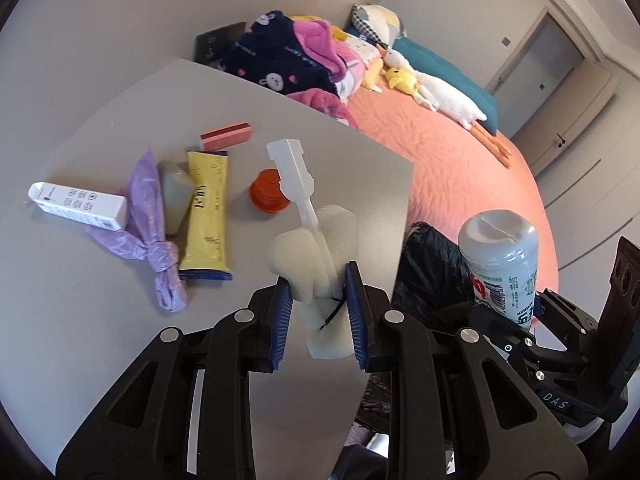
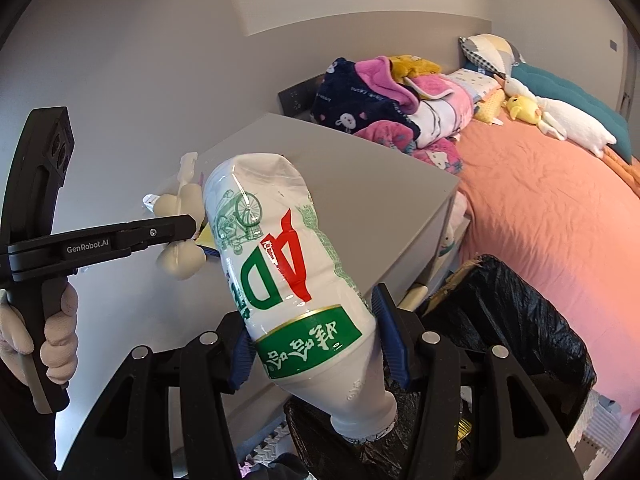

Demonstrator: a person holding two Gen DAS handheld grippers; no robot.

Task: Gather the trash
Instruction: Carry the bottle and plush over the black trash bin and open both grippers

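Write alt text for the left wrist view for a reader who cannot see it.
The left gripper is shut on a white foam sponge brush above a grey table. Still on the table lie a purple knotted bag, a yellow packet, a white box and an orange lid. Right, a black bin bag beside a pink bed.

"AD" on bottle [image 2: 288,280], "GenRobot.AI" on left gripper [image 2: 192,232] — "DAS" on right gripper [image 1: 516,312]

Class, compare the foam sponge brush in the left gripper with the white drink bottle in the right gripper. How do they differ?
The sponge brush is soft, plain cream foam on a clear handle; the bottle is rigid plastic with a red and green label. The brush is slimmer; the bottle is bulkier and held neck down. Both are gripped, by the left gripper and right gripper.
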